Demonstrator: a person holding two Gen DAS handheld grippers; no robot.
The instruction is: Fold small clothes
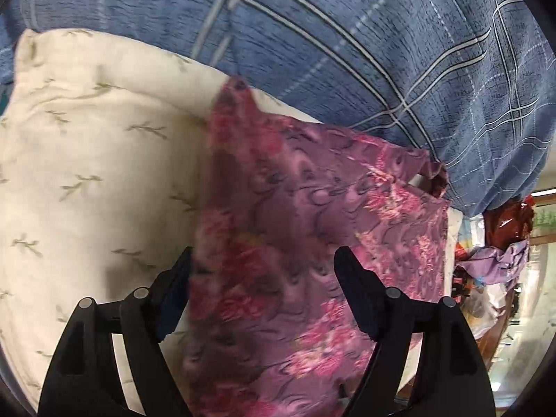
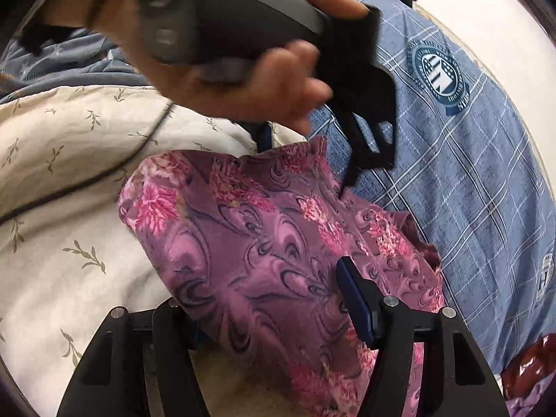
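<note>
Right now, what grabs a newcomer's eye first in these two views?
The purple floral garment dominates, lying on the cream leaf-print quilt beside a blue plaid fabric. Above it in the right wrist view, a hand holds the left claw over its far edge.

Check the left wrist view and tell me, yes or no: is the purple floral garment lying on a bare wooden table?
No. The purple floral garment lies on a cream leaf-print quilt, with blue plaid fabric behind it.

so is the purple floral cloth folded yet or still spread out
Partly folded: the purple floral cloth shows a doubled, rounded edge on the cream quilt.
</note>
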